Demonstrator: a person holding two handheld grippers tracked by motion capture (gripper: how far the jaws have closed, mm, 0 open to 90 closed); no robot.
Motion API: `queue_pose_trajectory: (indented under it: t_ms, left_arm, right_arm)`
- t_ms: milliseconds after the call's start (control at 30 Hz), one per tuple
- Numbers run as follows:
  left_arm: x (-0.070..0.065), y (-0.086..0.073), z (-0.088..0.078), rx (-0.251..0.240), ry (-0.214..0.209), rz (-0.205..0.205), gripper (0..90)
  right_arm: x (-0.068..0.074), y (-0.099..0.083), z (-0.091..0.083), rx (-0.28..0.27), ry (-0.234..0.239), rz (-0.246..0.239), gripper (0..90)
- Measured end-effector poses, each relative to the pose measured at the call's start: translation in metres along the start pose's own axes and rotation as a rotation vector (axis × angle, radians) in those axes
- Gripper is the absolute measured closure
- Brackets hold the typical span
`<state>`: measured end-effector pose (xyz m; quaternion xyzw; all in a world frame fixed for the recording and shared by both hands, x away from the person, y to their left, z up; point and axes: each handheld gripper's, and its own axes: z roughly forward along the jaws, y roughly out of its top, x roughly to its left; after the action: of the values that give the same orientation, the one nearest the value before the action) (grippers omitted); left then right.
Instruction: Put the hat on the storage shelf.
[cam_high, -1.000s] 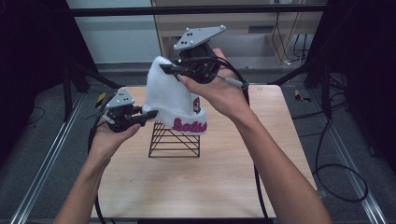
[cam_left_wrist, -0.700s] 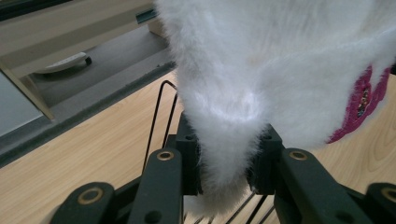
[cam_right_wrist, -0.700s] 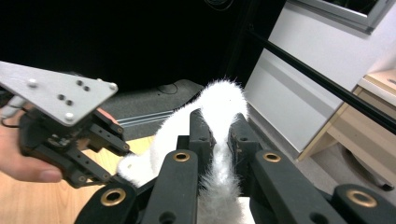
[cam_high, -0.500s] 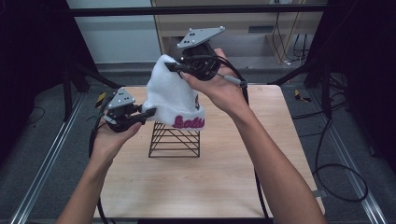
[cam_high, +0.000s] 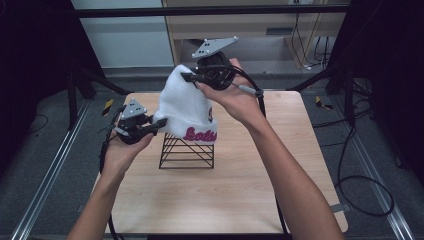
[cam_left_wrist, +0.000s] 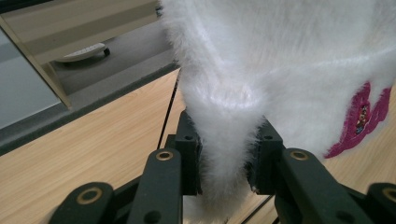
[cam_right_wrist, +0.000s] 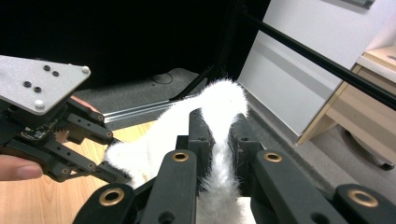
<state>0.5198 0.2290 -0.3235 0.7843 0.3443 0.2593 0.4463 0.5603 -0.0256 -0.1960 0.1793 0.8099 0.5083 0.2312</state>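
Hat work, mid-air above the tabletop. White fuzzy beanie with a magenta embroidered word on its cuff hangs over a black wire stand, which sits near the tabletop's middle, a little toward the far edge. Cuff drapes the stand's top; the crown is held up and toward the far edge.

Left tongs pinch the cuff's rim on the left side; the left gripper view shows both jaws pressed into a bunched fold of fleece. Right tongs pinch the crown's peak; in the right gripper view a thin ridge of white pile stands squeezed between the jaws. Beanie is stretched between the two grips, the fabric taut along its left flank.

Risks, as I judge them:
- Both grips hold only a small fold of slippery pile. A firm tug could pull the fabric out of one pair of jaws and let the hat sag sideways off the stand.
- Wire stand looks light and is not held down. A cuff snagging on a top wire while the hat is drawn sideways could tip it or drag it toward the left edge.
- Uneven lowering could leave the cuff caught on one corner, the hat sitting crooked with the lettering twisted.
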Motion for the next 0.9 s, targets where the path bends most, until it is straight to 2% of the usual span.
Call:
queue_pose_trajectory:
  t_ms: [133,333,900]
  left_arm:
    - [-0.001,-0.003,0.002,-0.004,0.017,-0.005,69.3]
    - [-0.001,-0.015,0.005,-0.004,0.025,-0.014,69.3]
    - [0.002,-0.037,0.005,0.007,0.028,-0.027,69.0]
  right_arm:
    - [-0.004,-0.004,0.004,0.003,-0.002,0.011,82.5]
    - [-0.003,-0.016,0.008,0.014,0.007,0.015,82.5]
    - [0.009,-0.025,0.015,0.048,0.030,-0.007,82.4]
